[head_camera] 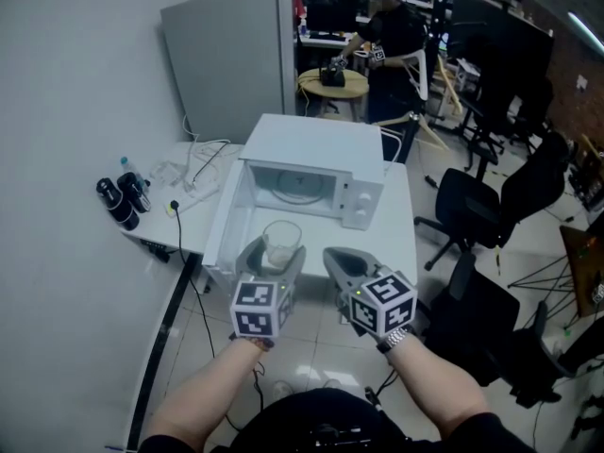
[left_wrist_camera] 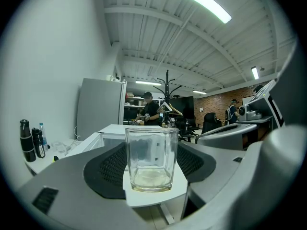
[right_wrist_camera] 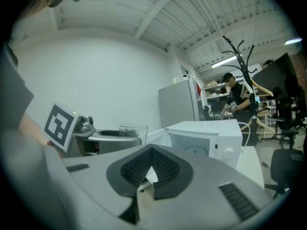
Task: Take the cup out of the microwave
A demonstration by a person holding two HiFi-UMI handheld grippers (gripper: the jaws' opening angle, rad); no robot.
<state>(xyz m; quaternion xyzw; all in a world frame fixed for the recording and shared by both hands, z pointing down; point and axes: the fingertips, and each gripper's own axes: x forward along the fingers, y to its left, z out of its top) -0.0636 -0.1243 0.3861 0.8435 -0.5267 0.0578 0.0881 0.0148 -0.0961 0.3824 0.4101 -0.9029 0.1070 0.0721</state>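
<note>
A clear glass cup (head_camera: 281, 238) sits between the jaws of my left gripper (head_camera: 276, 250), which is shut on it, held in the air just in front of the white microwave (head_camera: 311, 144). The microwave door (head_camera: 229, 217) hangs open to the left and the cavity shows only its turntable (head_camera: 302, 190). In the left gripper view the cup (left_wrist_camera: 150, 158) stands upright between the dark pads (left_wrist_camera: 104, 169). My right gripper (head_camera: 337, 255) is beside it on the right, shut and empty; its pads (right_wrist_camera: 165, 169) meet. The right gripper view also shows the cup (right_wrist_camera: 133, 130) and the microwave (right_wrist_camera: 206, 137).
The microwave stands on a white table (head_camera: 402, 229) against the left wall, with black bottles (head_camera: 121, 199) and cables (head_camera: 192, 166) at its left end. A grey cabinet (head_camera: 226, 59) stands behind. A person (head_camera: 389, 36) works at a round table, and black office chairs (head_camera: 481, 206) stand to the right.
</note>
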